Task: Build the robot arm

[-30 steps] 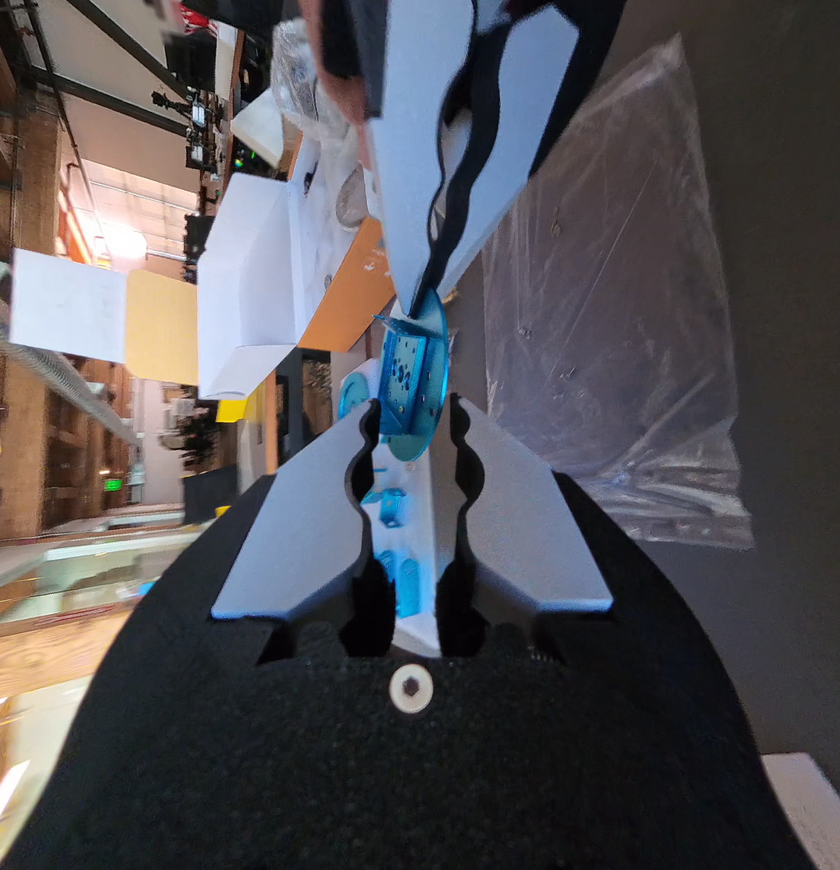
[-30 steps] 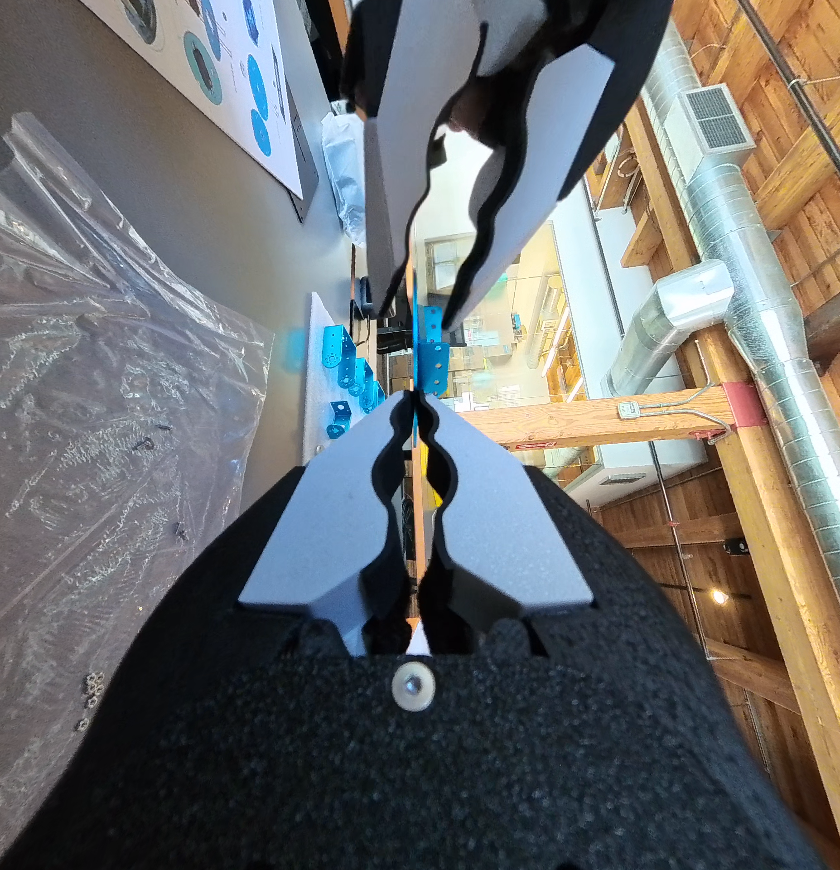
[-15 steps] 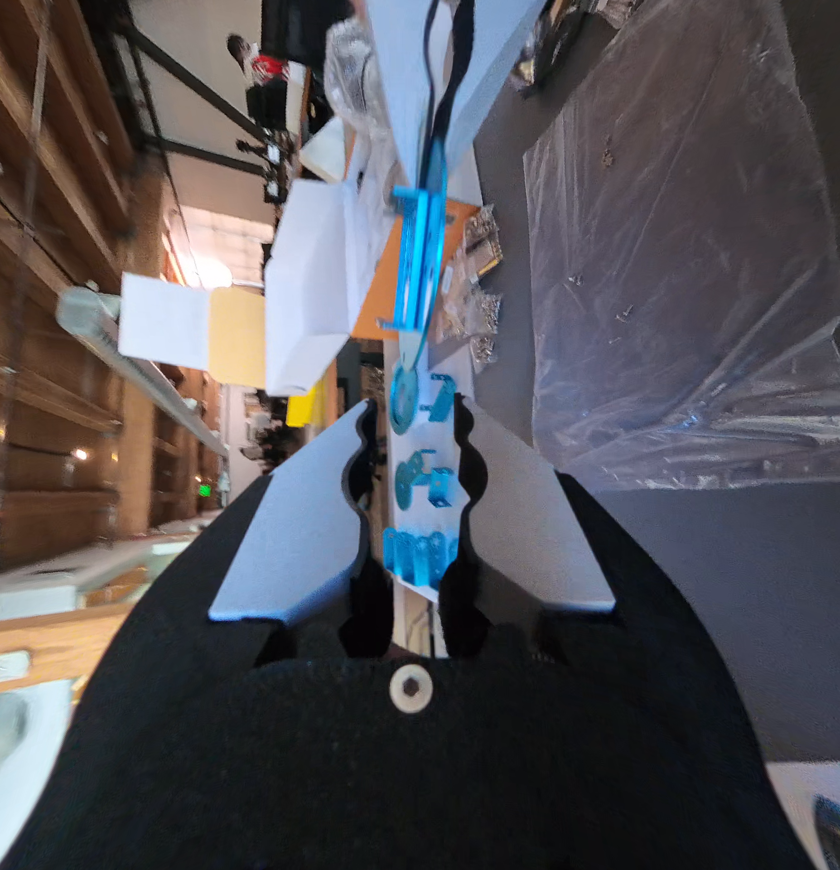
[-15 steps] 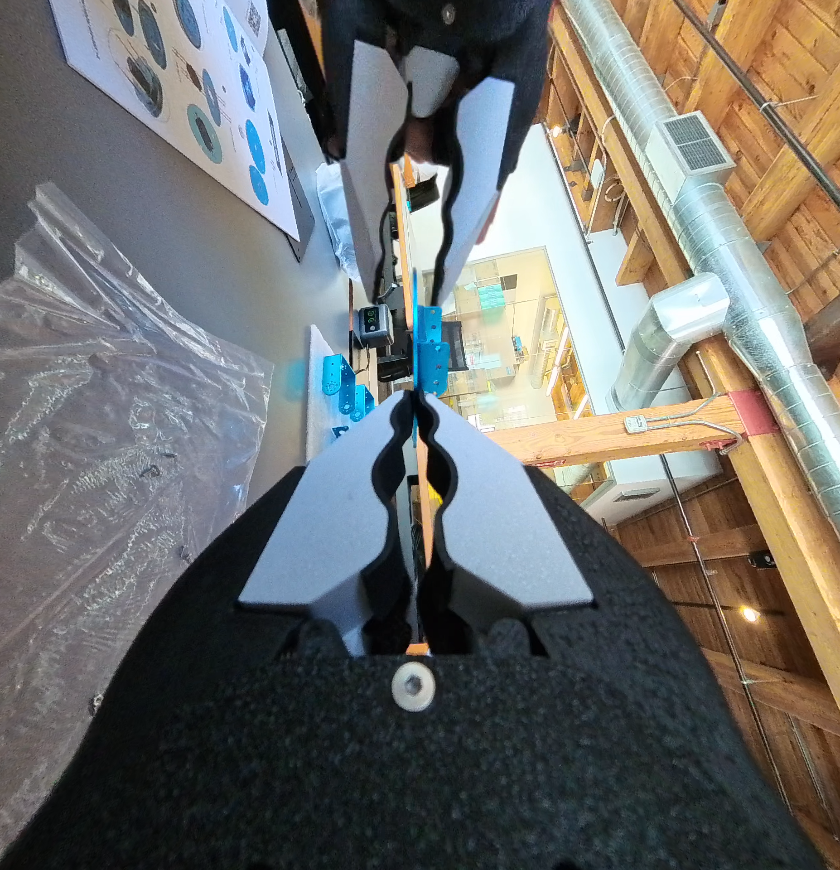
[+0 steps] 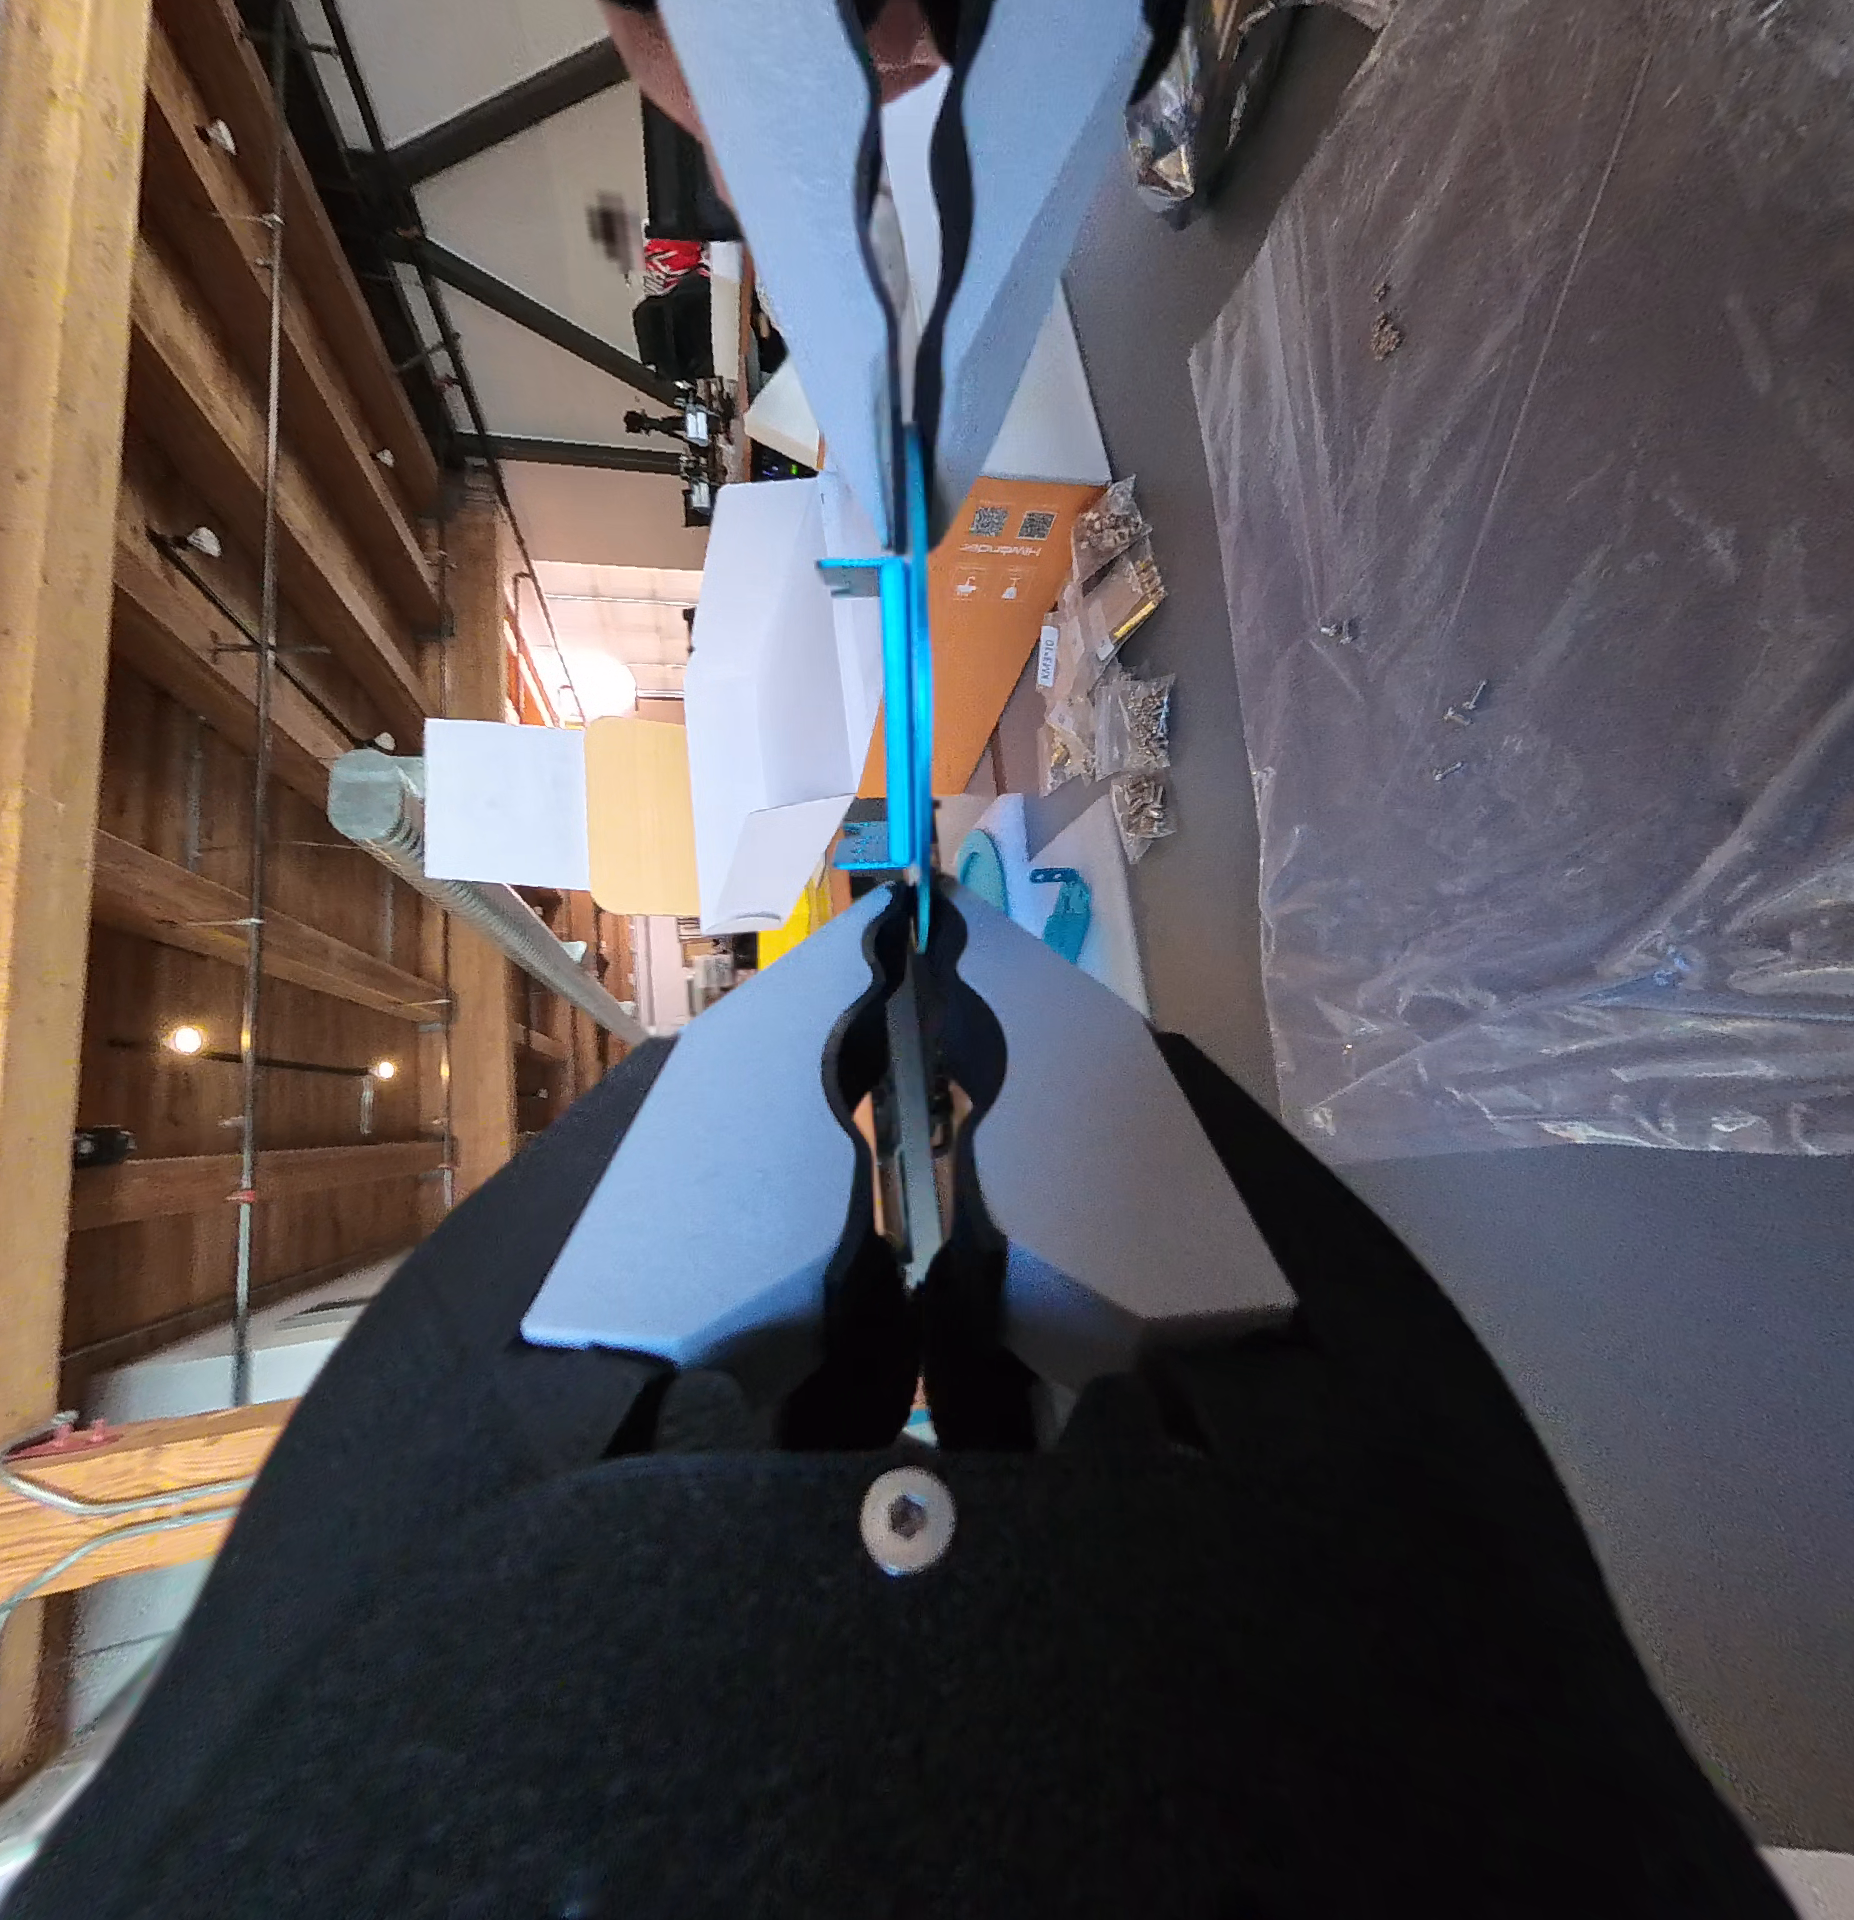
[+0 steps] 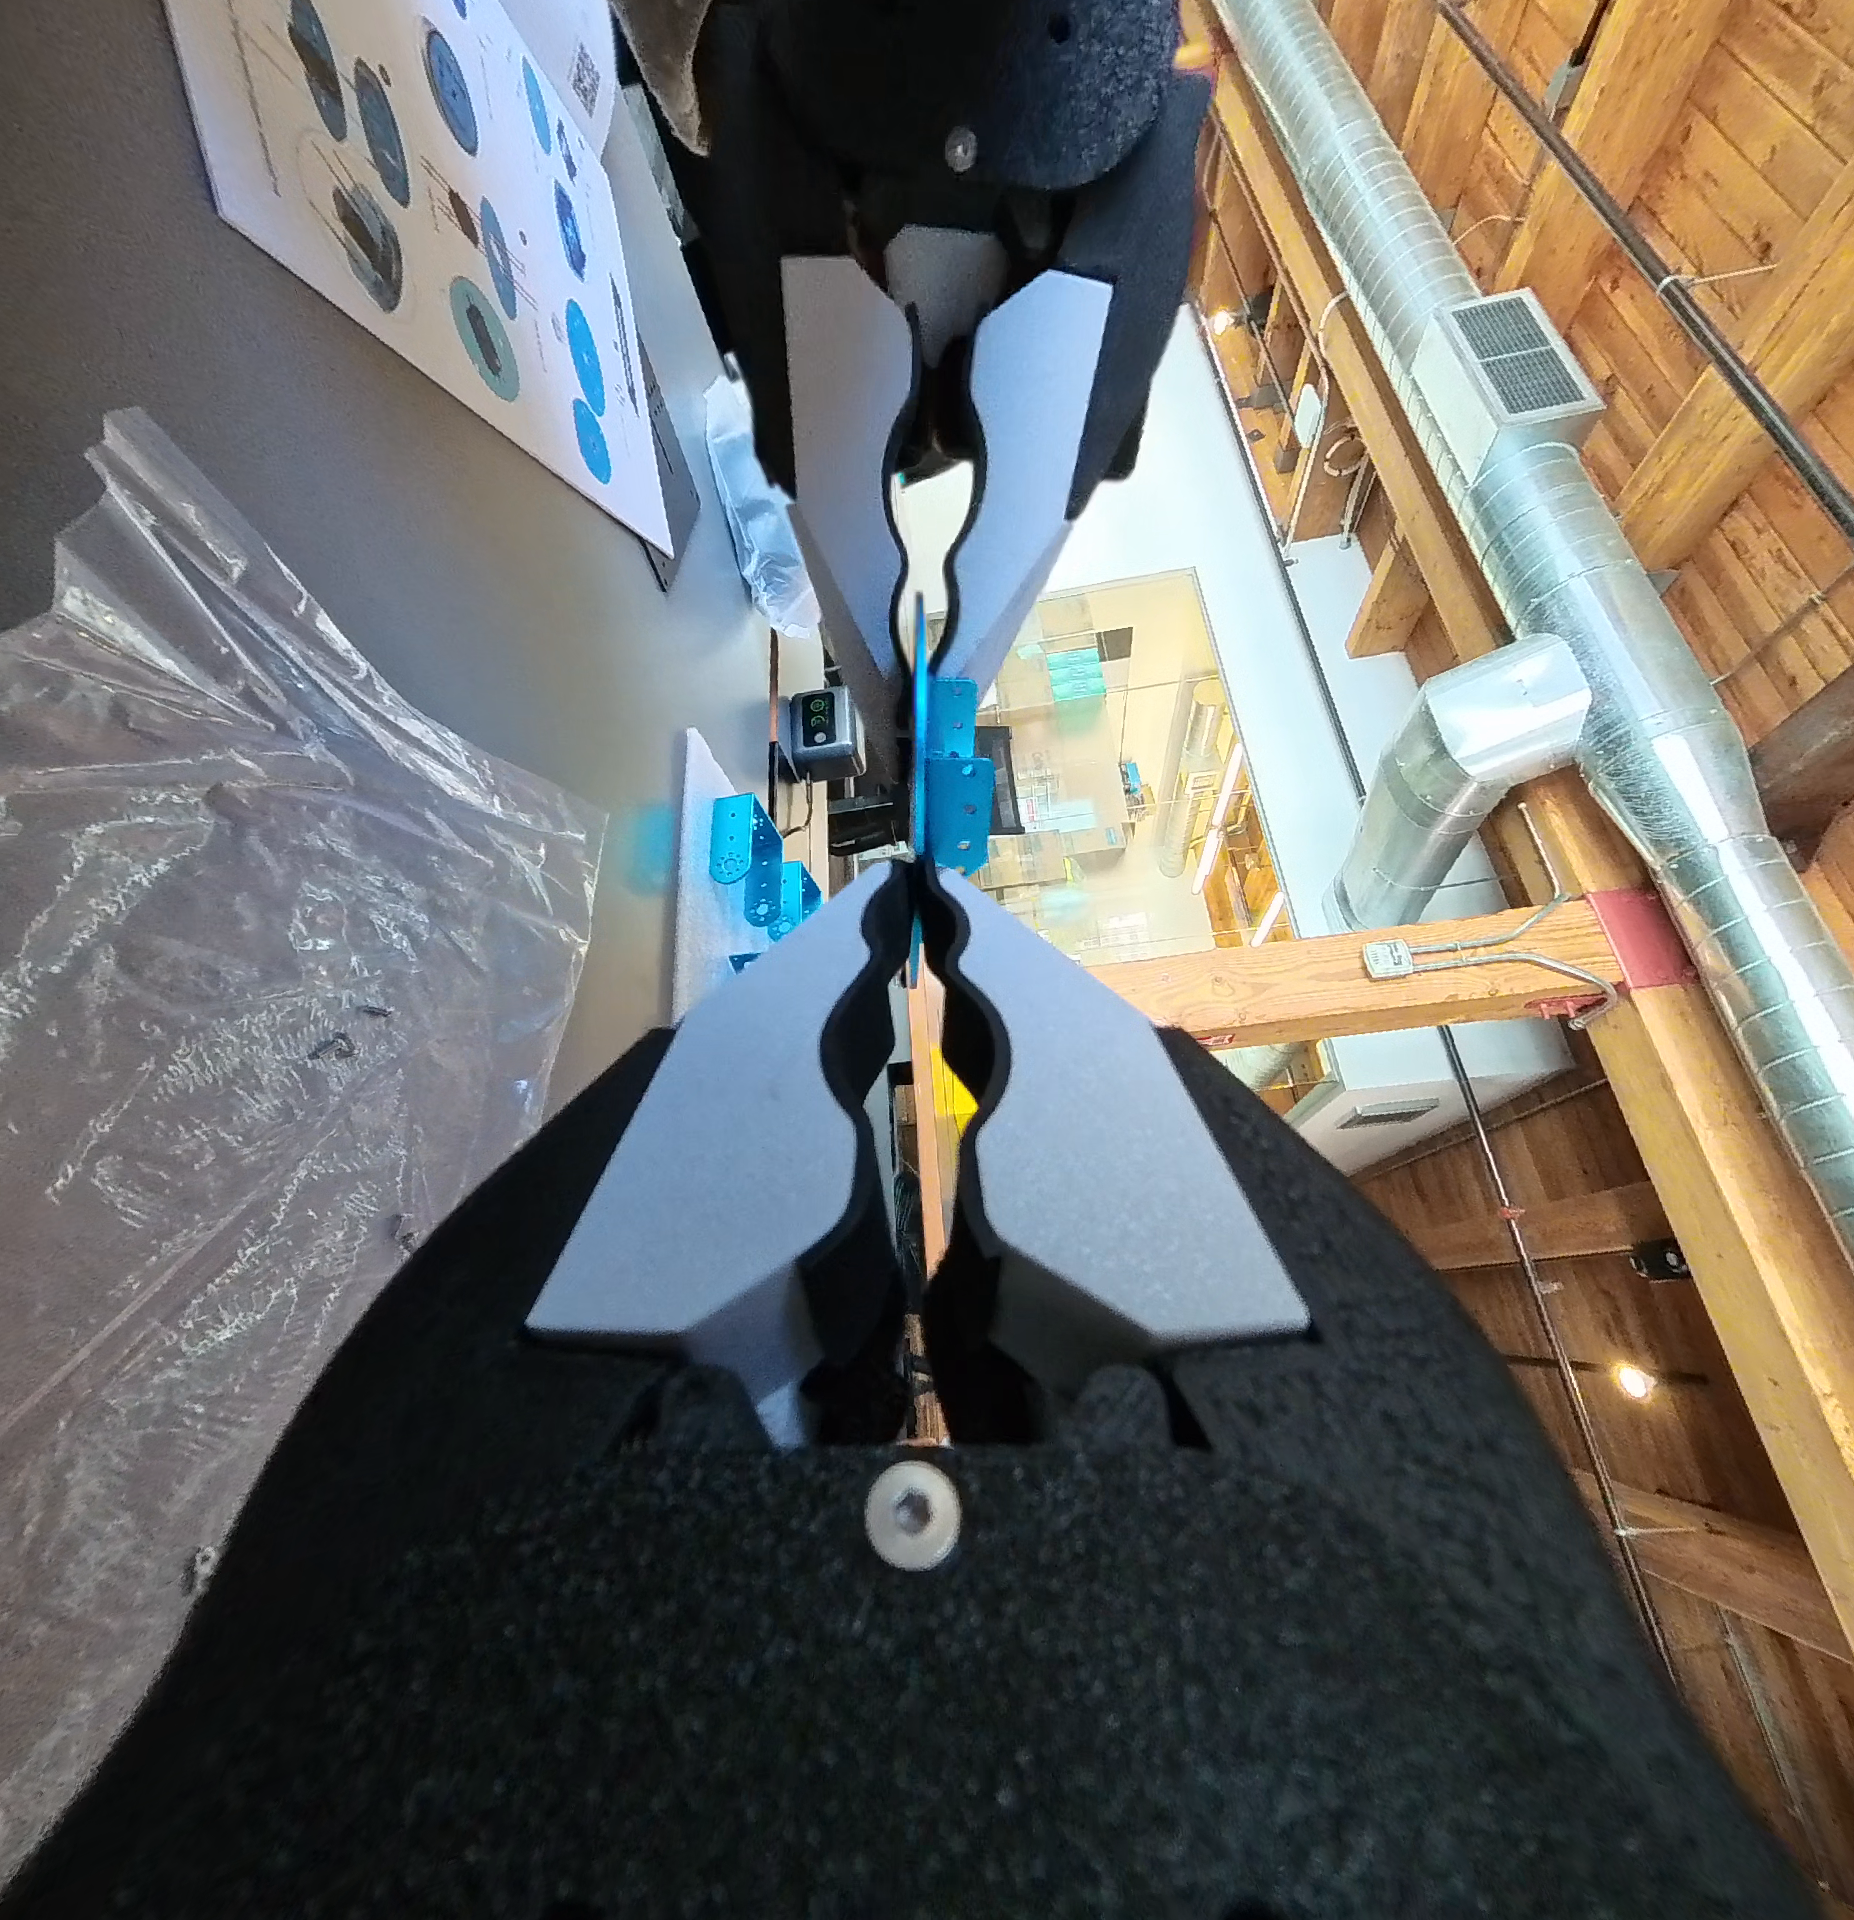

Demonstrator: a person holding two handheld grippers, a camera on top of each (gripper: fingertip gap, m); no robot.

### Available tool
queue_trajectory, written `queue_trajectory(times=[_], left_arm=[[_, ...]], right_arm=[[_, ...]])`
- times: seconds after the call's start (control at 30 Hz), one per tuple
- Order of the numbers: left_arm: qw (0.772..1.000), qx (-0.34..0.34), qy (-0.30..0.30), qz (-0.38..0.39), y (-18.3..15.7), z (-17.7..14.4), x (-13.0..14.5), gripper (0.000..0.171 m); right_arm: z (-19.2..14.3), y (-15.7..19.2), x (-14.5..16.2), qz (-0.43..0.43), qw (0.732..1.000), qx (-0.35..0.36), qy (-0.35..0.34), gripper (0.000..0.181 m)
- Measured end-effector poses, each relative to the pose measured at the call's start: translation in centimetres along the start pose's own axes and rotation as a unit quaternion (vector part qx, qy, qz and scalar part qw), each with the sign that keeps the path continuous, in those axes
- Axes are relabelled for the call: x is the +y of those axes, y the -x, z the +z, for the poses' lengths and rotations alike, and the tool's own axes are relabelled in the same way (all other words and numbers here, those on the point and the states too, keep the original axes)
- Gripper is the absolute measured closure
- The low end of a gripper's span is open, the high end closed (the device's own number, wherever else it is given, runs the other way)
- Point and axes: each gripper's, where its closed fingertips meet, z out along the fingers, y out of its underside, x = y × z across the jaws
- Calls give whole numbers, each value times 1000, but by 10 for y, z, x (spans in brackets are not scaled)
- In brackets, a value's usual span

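A blue metal disc with small blue brackets bolted to it (image 5: 910, 707) hangs edge-on in the air between my two grippers, which face each other. My left gripper (image 5: 915, 906) is shut on the disc's near edge. My right gripper shows opposite at the top of the left wrist view (image 5: 907, 520), shut on the far edge. In the right wrist view my right gripper (image 6: 918, 883) pinches the same disc (image 6: 917, 727), the brackets (image 6: 956, 790) stick out to the right, and the left gripper (image 6: 918, 665) grips it from above.
A clear plastic sheet (image 5: 1525, 727) with loose screws lies on the grey table (image 5: 1525, 1351). Behind are an orange box (image 5: 990, 623), an open white box (image 5: 767, 675), small hardware bags (image 5: 1120, 665) and a white foam tray (image 6: 694, 883) with blue brackets. A printed sheet (image 6: 466, 260) lies farther off. Tip to tip, the grippers are about 5 centimeters apart.
My left gripper was open and has shut on the blue disc's edge. The two grippers have drawn closer and the disc now stands edge-on between them. The right gripper stayed shut.
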Motion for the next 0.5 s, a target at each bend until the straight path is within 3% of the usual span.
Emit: queue_trajectory(times=[0.2, 0.33, 0.5], left_arm=[[1000, -10, 5, 11, 2, 2, 0, 171], [999, -28, 19, 23, 9, 3, 1, 171], [998, -48, 29, 1, 20, 4, 3, 171]], right_arm=[[-1, -4, 3, 44, 999, 22, -5, 181], [-1, -6, 4, 14, 998, 62, 13, 180], [-2, -8, -1, 53, 998, 44, 8, 145]])
